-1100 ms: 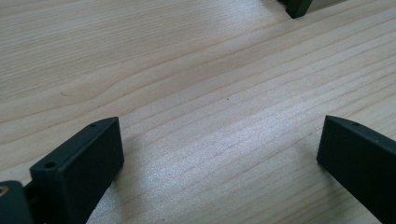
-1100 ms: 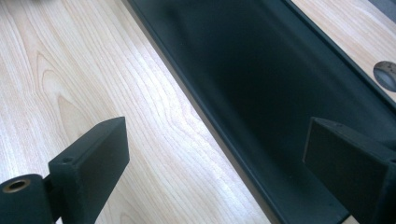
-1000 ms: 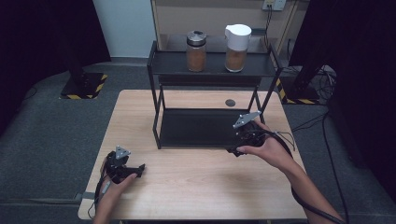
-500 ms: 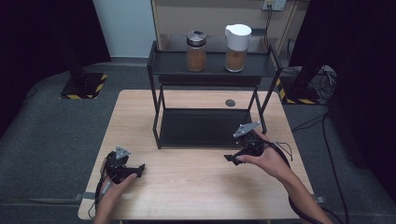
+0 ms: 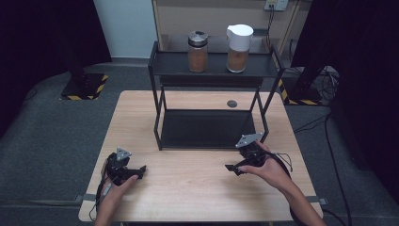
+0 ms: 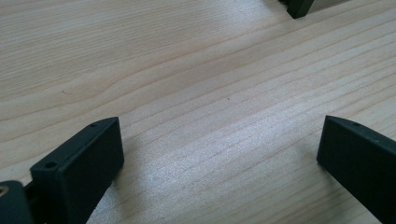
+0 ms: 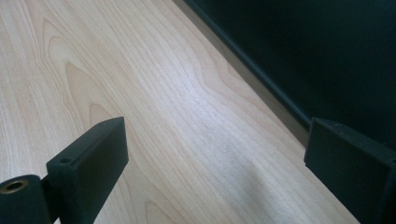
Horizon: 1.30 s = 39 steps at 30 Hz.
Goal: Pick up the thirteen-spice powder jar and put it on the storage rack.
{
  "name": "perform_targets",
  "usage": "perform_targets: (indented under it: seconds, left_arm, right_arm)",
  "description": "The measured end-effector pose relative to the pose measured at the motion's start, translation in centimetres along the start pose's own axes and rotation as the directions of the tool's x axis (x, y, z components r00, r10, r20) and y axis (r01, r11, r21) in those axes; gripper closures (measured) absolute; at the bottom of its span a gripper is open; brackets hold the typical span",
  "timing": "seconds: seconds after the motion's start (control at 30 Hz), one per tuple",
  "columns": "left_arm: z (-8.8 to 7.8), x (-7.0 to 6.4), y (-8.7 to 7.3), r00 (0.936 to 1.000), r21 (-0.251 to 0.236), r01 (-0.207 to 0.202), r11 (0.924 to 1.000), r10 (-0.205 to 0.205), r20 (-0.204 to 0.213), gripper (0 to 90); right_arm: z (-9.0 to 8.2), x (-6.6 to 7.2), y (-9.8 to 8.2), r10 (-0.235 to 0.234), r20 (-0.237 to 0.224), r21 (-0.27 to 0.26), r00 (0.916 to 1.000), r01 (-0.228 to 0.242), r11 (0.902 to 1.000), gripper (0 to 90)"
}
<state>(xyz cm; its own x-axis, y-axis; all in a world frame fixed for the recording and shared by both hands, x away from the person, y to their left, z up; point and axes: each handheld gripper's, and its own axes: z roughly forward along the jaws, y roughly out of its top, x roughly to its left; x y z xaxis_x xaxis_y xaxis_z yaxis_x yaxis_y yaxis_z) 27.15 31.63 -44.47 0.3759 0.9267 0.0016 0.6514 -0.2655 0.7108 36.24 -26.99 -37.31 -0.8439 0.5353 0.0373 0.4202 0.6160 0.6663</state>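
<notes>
My left gripper (image 5: 139,171) rests low over the wooden table (image 5: 188,193) at the front left, jaws pointing right. In the left gripper view the left gripper (image 6: 219,154) stands open over bare wood. My right gripper (image 5: 232,168) is held at the front right, just in front of the black rack's lower shelf (image 5: 207,129), jaws pointing left. In the right gripper view the right gripper (image 7: 215,154) is open and empty, with the shelf's dark edge (image 7: 327,56) close on its right.
The black two-tier rack (image 5: 211,70) stands mid-table. On its top shelf are a metal-lidded glass jar (image 5: 198,52) and a white-lidded jar (image 5: 238,42), both with brown contents. A small dark disc (image 5: 231,103) lies behind the rack. A rack foot (image 6: 299,7) is nearby.
My right gripper has come down and toward the table's front edge, away from the rack's lower shelf. The left gripper has stayed where it was.
</notes>
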Motion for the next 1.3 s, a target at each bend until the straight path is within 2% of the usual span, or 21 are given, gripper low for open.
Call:
perform_targets:
  seconds: [0.27, 0.7, 1.3]
  left_arm:
    - [0.0, 0.0, 0.0, 1.0, 0.0, 0.001, 1.0, -0.001, 0.0, 0.0]
    - [0.0, 0.0, 0.0, 1.0, 0.0, 0.0, 1.0, 0.0, 0.0, 0.0]
    - [0.0, 0.0, 0.0, 1.0, 0.0, 0.0, 1.0, 0.0, -0.001, 0.0]
  right_arm:
    - [0.9, 0.0, -1.6, 0.001, -0.019, -0.014, 0.9998, -0.001, 0.9999, 6.3]
    - [2.1, 0.4, -3.2, -0.016, -0.05, -0.035, 0.9986, 0.014, 0.9993, 5.2]
    - [3.4, 1.2, -5.0, -0.067, -0.047, -0.054, 0.9966, 0.065, 0.9964, 5.7]
